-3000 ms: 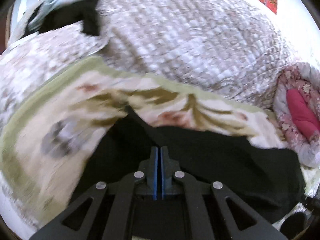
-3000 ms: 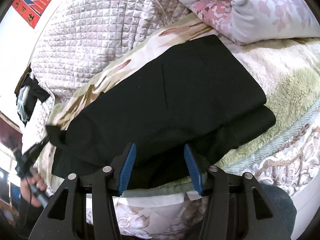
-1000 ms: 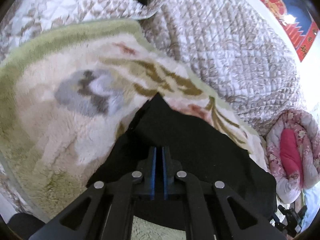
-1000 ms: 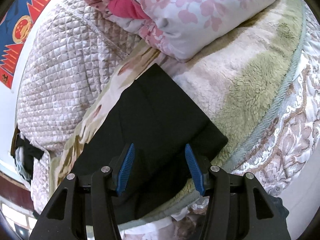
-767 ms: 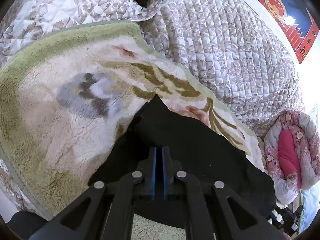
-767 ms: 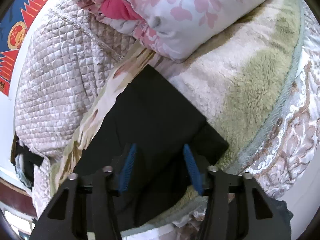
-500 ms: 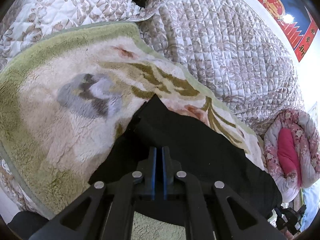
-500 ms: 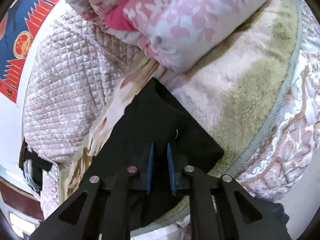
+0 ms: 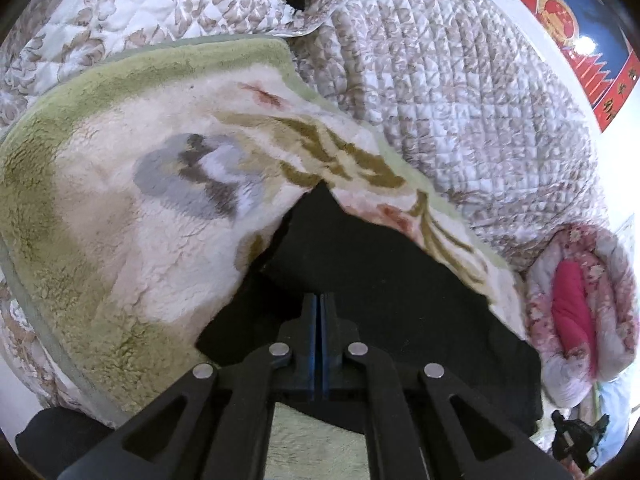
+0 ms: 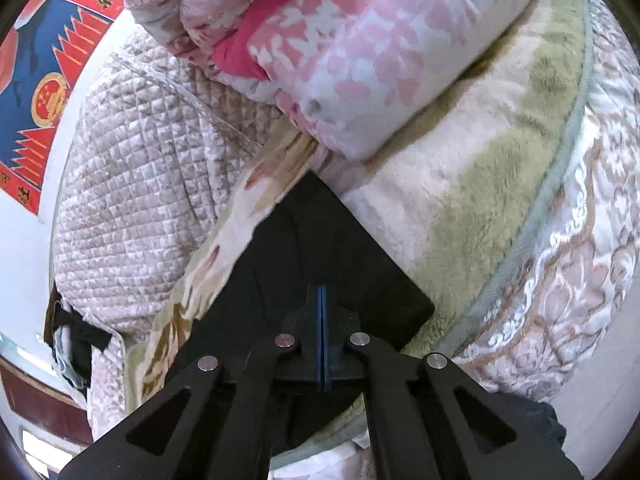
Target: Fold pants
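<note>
While I am watching both wrist views, this is what I am seeing:
pants: the black pants are lying folded on the fleece blanket, spreading out ahead of both grippers; in the right wrist view the pants are coming to a squared corner pointing toward the pink duvet
left gripper: the left gripper is pinching the near edge of the pants, its blue pads pressed together with only a thin seam showing and black cloth lying around the tips
right gripper: the right gripper is sitting with its blue pads squeezed tight over the near fold of the pants; I am reading it as gripping the cloth, though the fabric between the pads is too dark for me to make out
fleece blanket: it is showing cream with green borders and a leaf pattern, and is running under the pants in both views
quilted cover: a beige quilted cover is bulging just behind the blanket
pink duvet: a rolled floral duvet with a red lining is resting on the blanket, just beyond the far corner of the pants
wall hanging: a red and blue banner is hanging on the white wall
</note>
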A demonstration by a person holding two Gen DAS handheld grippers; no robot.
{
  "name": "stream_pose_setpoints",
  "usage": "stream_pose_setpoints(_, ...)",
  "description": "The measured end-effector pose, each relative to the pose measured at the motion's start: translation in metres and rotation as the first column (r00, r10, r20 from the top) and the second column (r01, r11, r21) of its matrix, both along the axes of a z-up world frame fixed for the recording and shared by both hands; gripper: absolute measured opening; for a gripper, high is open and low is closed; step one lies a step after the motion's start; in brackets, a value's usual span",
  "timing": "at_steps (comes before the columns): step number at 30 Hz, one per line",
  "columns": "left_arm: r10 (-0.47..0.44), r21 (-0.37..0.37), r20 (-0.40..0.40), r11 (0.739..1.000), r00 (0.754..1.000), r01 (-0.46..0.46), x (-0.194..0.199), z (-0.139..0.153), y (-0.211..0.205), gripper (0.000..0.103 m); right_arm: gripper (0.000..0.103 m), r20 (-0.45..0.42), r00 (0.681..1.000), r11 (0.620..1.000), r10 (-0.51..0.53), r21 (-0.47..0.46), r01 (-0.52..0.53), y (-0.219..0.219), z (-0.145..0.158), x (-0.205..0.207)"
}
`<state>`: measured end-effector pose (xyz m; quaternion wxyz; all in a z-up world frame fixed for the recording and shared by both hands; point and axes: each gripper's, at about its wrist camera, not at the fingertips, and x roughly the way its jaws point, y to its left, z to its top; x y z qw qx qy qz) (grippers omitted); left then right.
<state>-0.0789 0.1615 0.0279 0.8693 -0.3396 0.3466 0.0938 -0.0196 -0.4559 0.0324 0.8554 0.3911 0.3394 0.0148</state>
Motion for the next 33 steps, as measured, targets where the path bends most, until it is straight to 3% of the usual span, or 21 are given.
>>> stream_pose_setpoints(4, 0.0, -0.006, -0.016, 1.0, 1.0, 0.0, 0.001, 0.0, 0.001, 0.004, 0.003, -0.043, 0.999, 0.999, 0.006, 0.031, -0.005, -0.004, -0.01, 0.002)
stream_pose_setpoints(5, -0.011, -0.017, -0.025, 1.0, 1.0, 0.01, 0.001, -0.004, 0.0, 0.005, 0.008, -0.064, 0.998, 1.0, 0.007, 0.031, -0.005, -0.003, -0.015, 0.001)
stream_pose_setpoints(6, -0.02, -0.041, -0.035, 0.999, 0.999, 0.018, 0.0, -0.008, -0.002, 0.007, 0.021, -0.078, 0.997, 0.999, 0.009, 0.032, -0.007, -0.002, -0.018, 0.001)
stream_pose_setpoints(7, -0.036, -0.066, -0.05, 0.997, 0.998, 0.033, 0.0, -0.014, -0.005, 0.018, 0.031, -0.092, 0.995, 0.999, 0.025, 0.044, -0.021, 0.0, -0.024, 0.001)
stream_pose_setpoints(8, -0.059, -0.087, -0.06, 0.995, 0.996, 0.054, 0.001, -0.02, -0.009, 0.033, 0.035, -0.098, 0.994, 0.998, 0.04, 0.058, -0.035, 0.002, -0.029, 0.002)
stream_pose_setpoints(9, -0.073, -0.103, -0.067, 0.992, 0.995, 0.066, 0.002, -0.026, -0.013, 0.039, 0.038, -0.094, 0.994, 0.997, 0.047, 0.066, -0.041, 0.003, -0.031, 0.003)
stream_pose_setpoints(11, -0.078, -0.126, -0.073, 0.99, 0.994, 0.068, 0.006, -0.036, -0.018, 0.043, 0.041, -0.085, 0.995, 0.997, 0.059, 0.064, -0.053, 0.006, -0.031, 0.007)
stream_pose_setpoints(14, -0.07, -0.103, -0.038, 0.993, 0.997, 0.066, 0.013, -0.034, -0.021, 0.05, 0.045, -0.095, 0.993, 0.996, 0.074, 0.051, -0.069, 0.009, -0.033, 0.02)
stream_pose_setpoints(21, -0.039, -0.07, -0.016, 0.997, 0.999, 0.037, 0.031, -0.036, -0.021, 0.047, 0.048, -0.052, 0.998, 0.999, 0.035, 0.025, -0.033, 0.011, -0.034, 0.024)
stream_pose_setpoints(23, -0.022, -0.029, -0.043, 0.999, 0.999, 0.02, 0.035, -0.036, -0.022, 0.024, 0.048, -0.056, 0.998, 1.0, 0.023, 0.005, -0.023, 0.013, -0.033, 0.027)
stream_pose_setpoints(25, -0.021, -0.028, -0.056, 0.999, 0.998, 0.019, 0.037, -0.037, -0.02, 0.007, 0.037, -0.062, 0.998, 1.0, 0.014, -0.02, -0.015, 0.015, -0.03, 0.029)
stream_pose_setpoints(30, -0.023, -0.016, -0.066, 1.0, 0.998, 0.022, 0.037, -0.029, -0.021, 0.005, 0.012, -0.073, 0.997, 0.999, 0.024, -0.039, -0.027, 0.016, -0.025, 0.035)
stream_pose_setpoints(33, -0.018, -0.014, -0.026, 1.0, 0.999, 0.017, 0.03, -0.008, -0.02, 0.004, 0.007, -0.02, 1.0, 0.999, 0.022, -0.024, -0.022, 0.013, -0.003, 0.023)
